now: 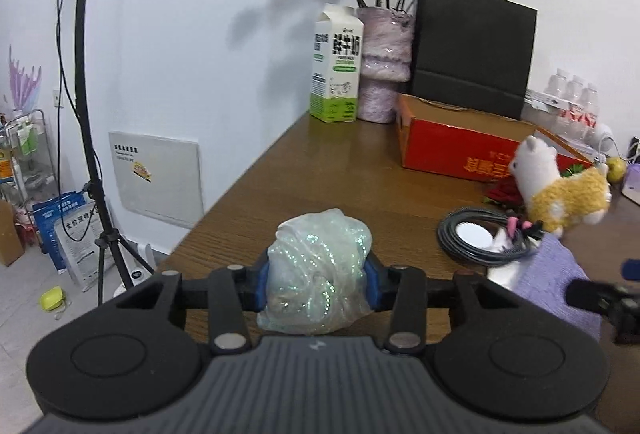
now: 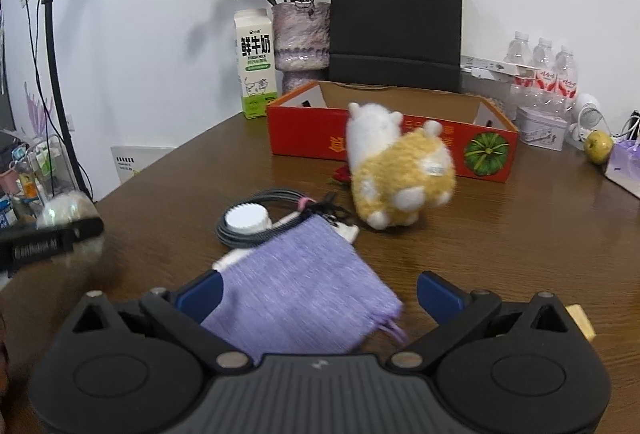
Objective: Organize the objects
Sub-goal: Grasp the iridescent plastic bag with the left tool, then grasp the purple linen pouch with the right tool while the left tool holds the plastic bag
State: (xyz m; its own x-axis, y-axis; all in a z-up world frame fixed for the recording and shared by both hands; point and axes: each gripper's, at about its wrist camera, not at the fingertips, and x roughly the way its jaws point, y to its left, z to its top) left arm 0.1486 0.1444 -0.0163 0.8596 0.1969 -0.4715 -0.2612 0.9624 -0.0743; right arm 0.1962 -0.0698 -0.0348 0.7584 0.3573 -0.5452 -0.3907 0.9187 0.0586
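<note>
Bag (image 1: 320, 270) of glittery plastic sits clamped between the left gripper's (image 1: 318, 284) blue pads, lifted above the table (image 1: 320, 162). Carry it level to the red box (image 1: 448, 142) ahead and let go only once inside, I'd judge. The right gripper (image 2: 318, 294) is spread wide over the purple pouch (image 2: 300, 298), gripping nothing.
</note>
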